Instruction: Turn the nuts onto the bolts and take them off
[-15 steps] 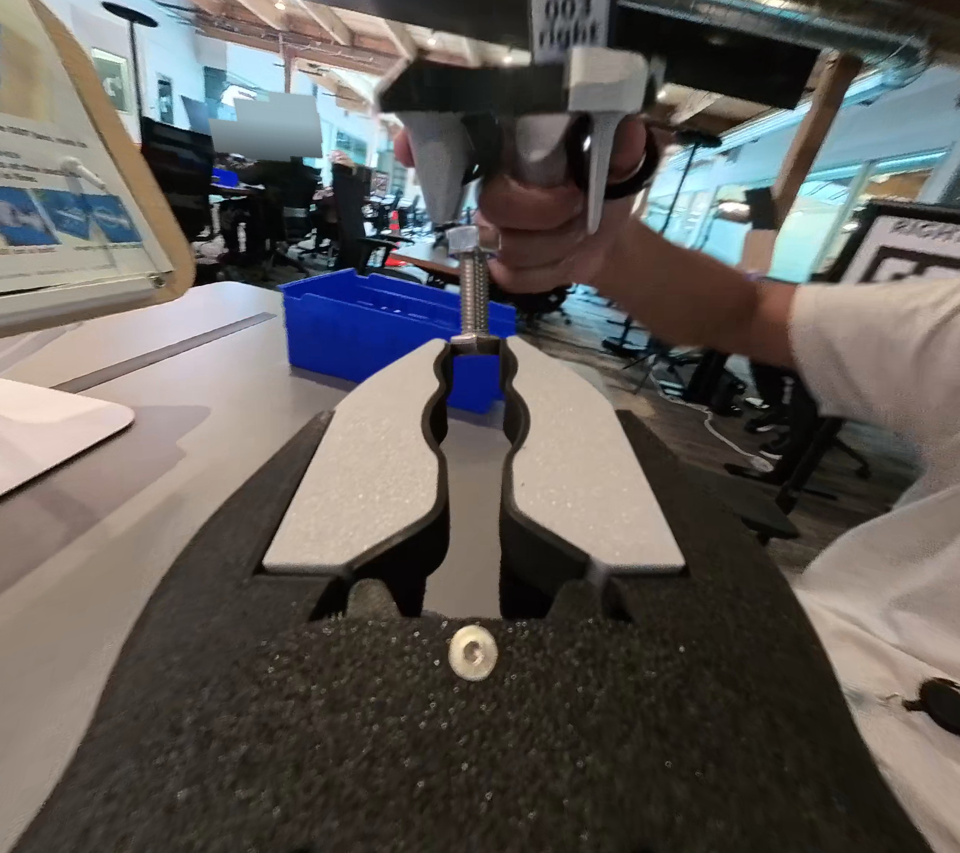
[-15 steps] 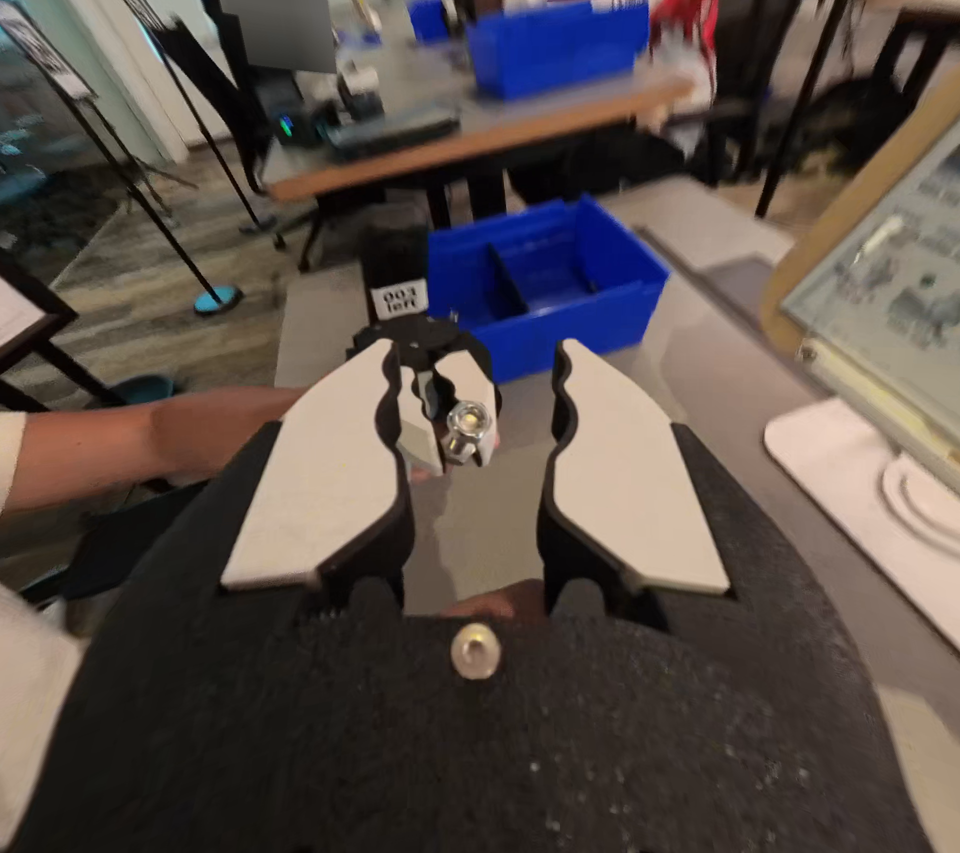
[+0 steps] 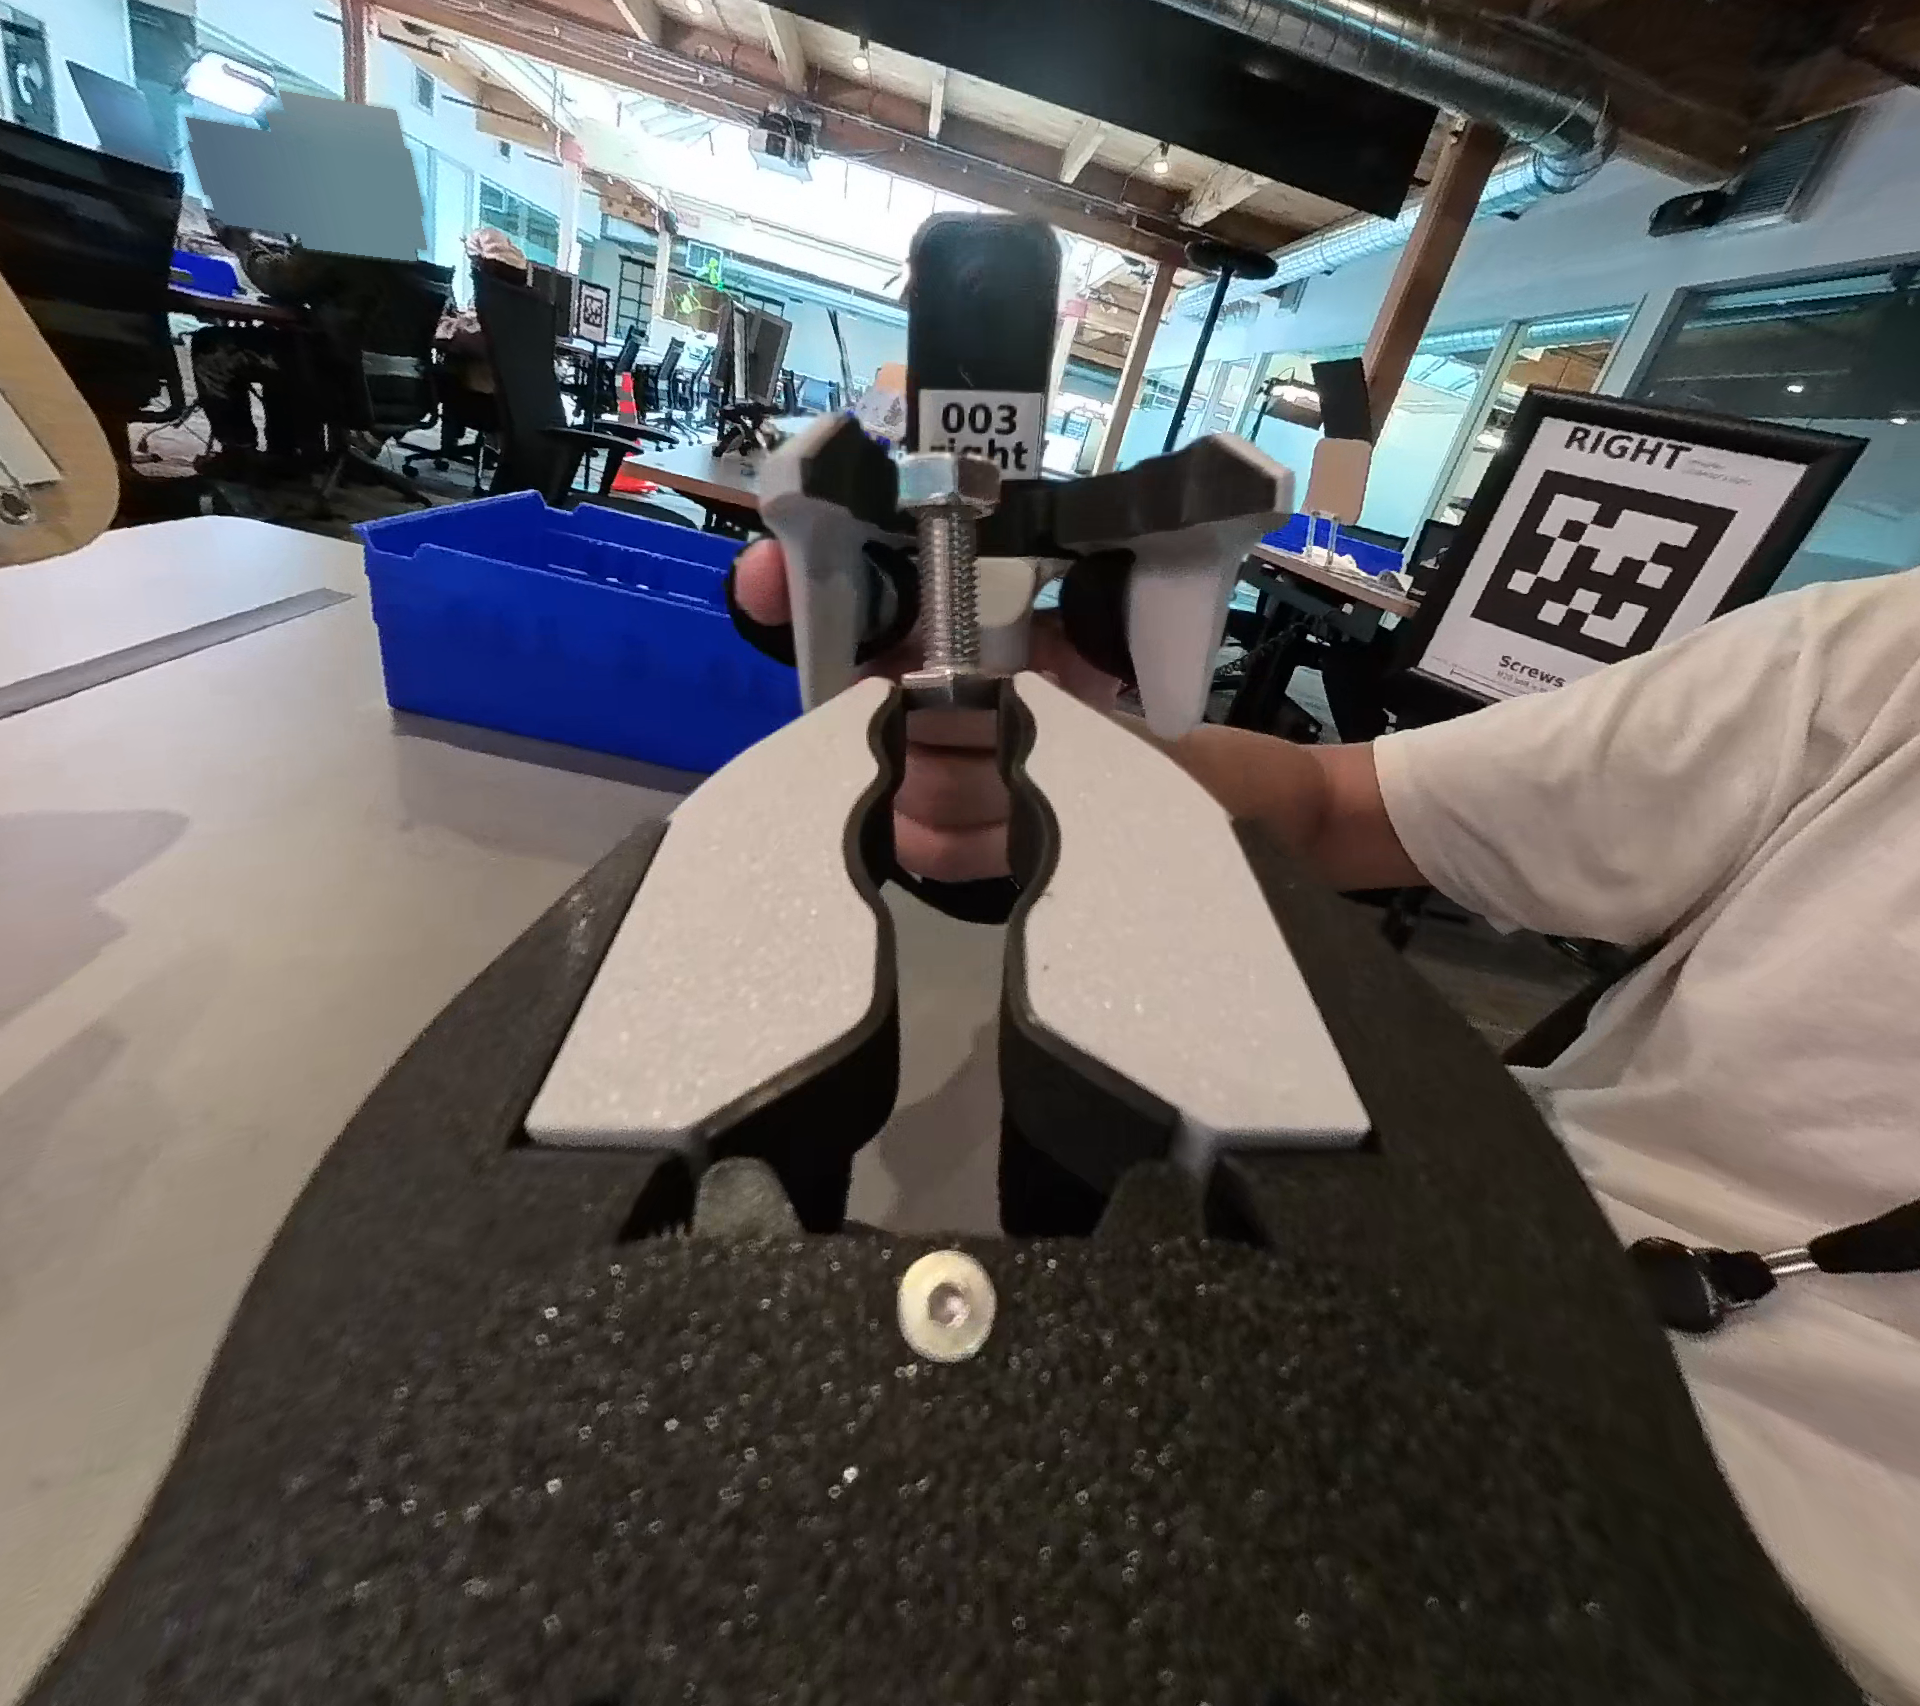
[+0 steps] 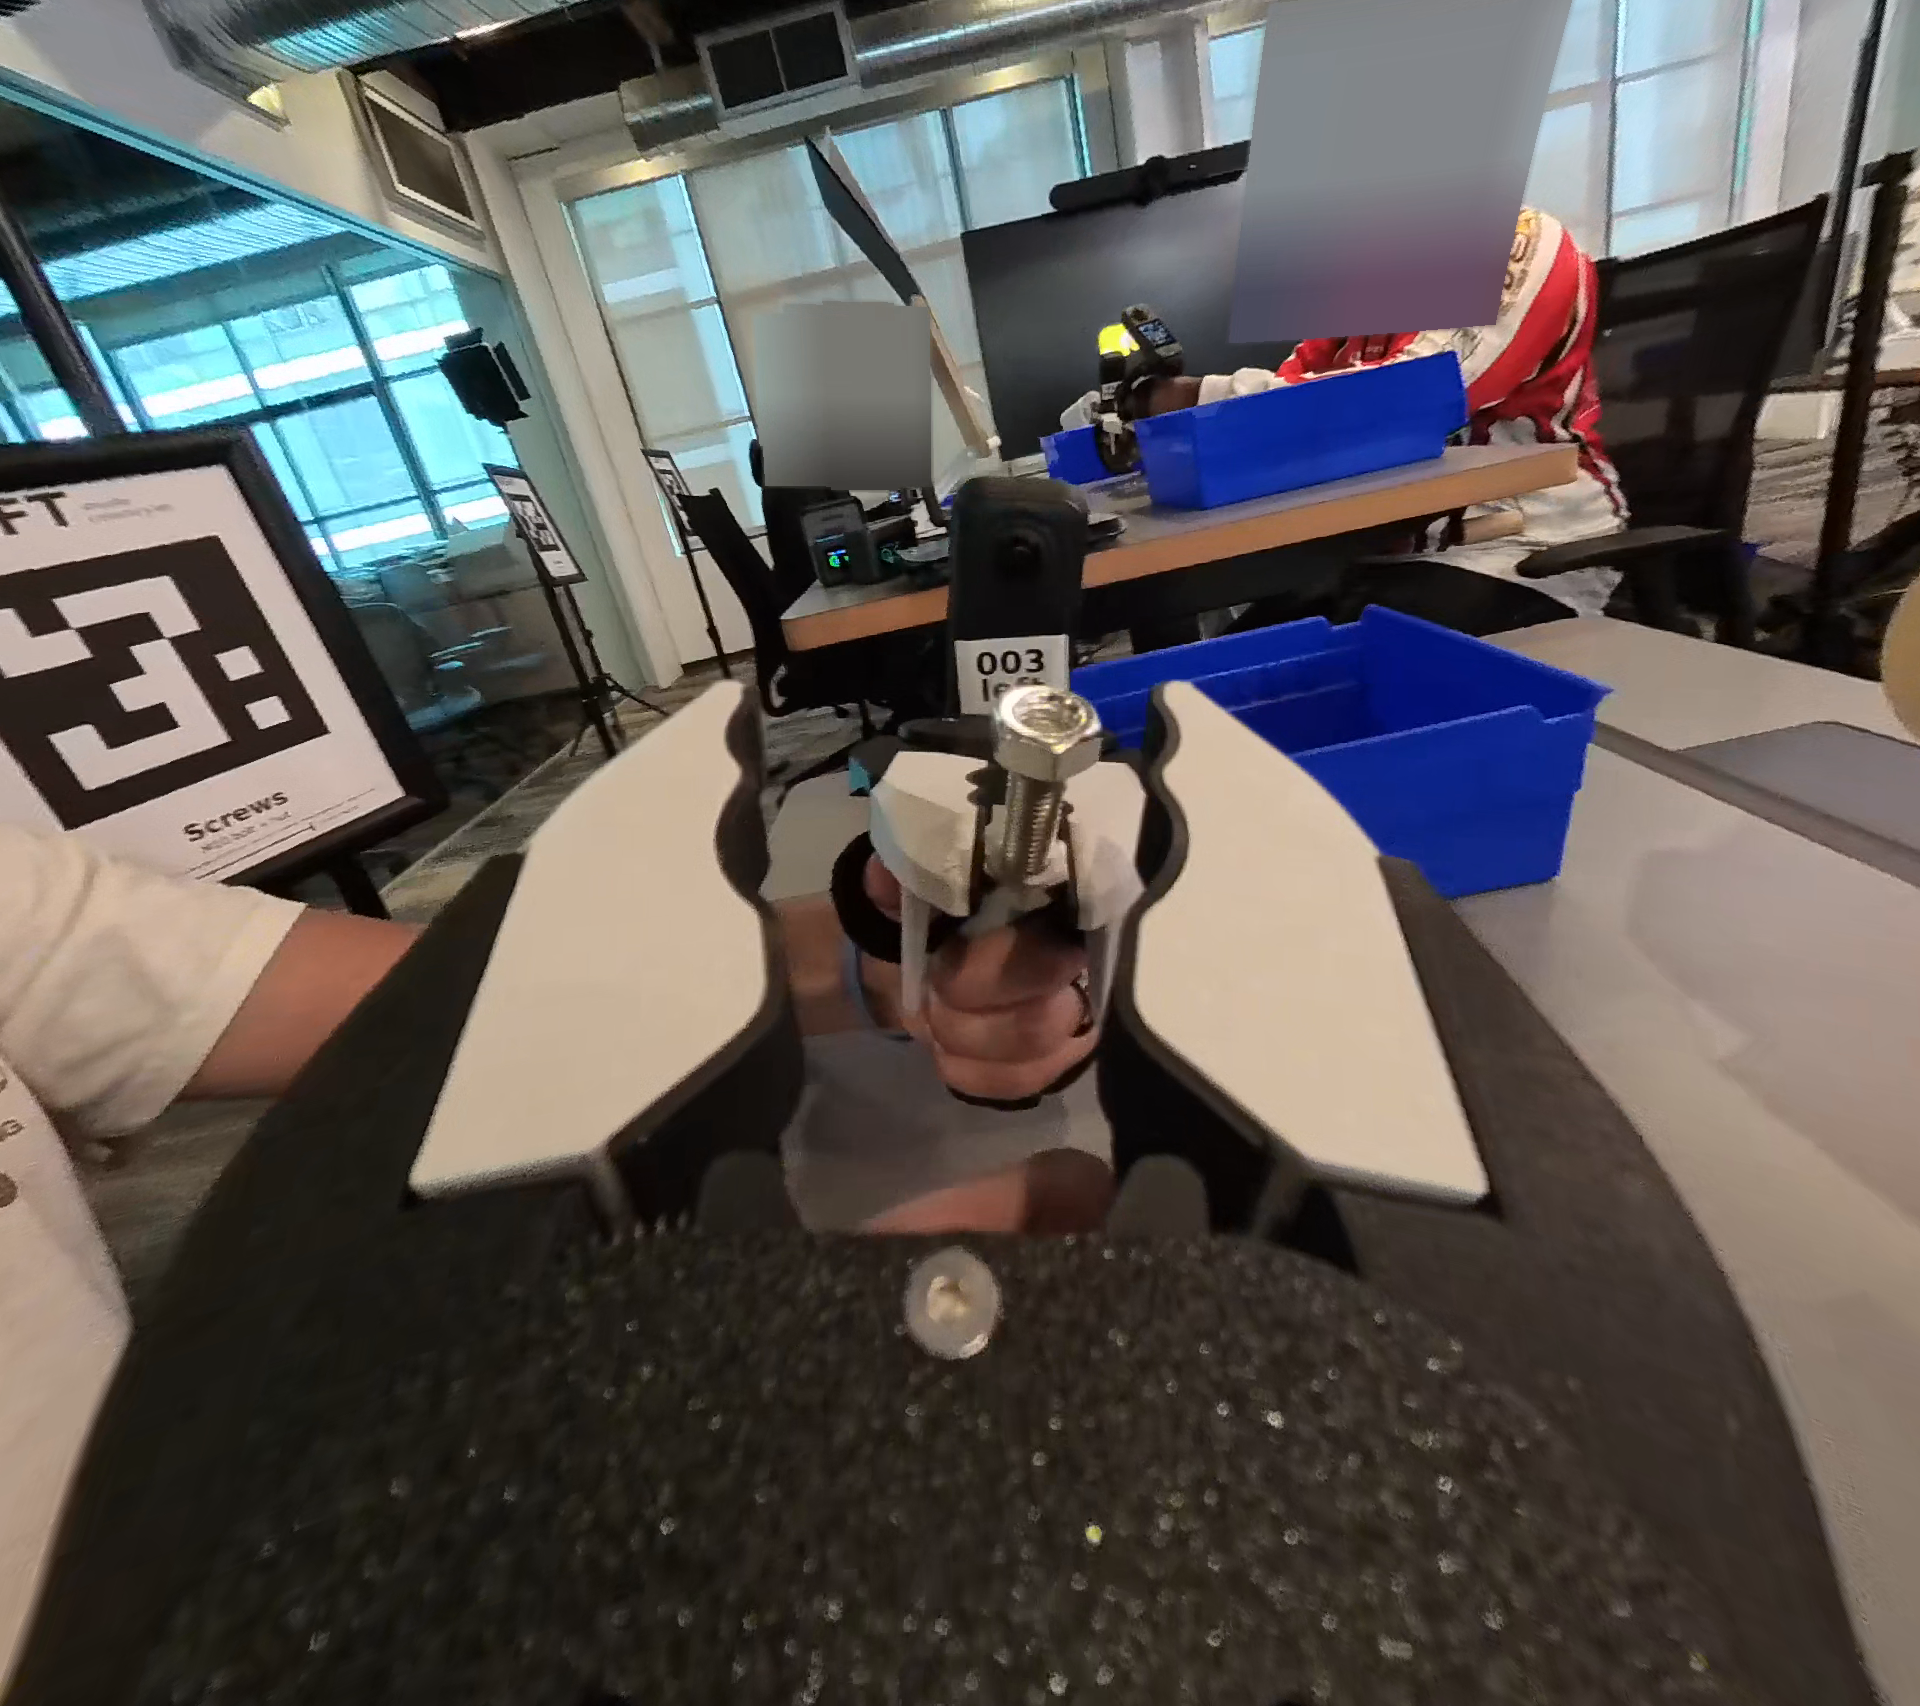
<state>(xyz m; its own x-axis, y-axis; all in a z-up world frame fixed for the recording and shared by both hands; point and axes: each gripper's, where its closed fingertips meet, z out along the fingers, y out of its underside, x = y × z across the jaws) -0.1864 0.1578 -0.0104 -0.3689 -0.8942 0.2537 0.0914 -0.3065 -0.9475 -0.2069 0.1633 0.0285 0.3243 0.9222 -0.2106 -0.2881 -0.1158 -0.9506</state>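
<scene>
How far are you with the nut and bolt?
Done: the nut is on the bolt's lower end. In hand: the left gripper pinches that nut; the right gripper is open beside the bolt. Left: more turning, on or off I cannot tell.

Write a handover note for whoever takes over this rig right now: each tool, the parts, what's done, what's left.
Left tool: shut on the silver hex nut at the lower end of the upright silver threaded bolt.
Right tool: open, fingers either side of the bolt head, not gripping.
Blue plastic bin: behind, on the grey table.
Done: nut sits on the thread's end.
Left: probably grip the head and turn; which way, I cannot tell.
</scene>
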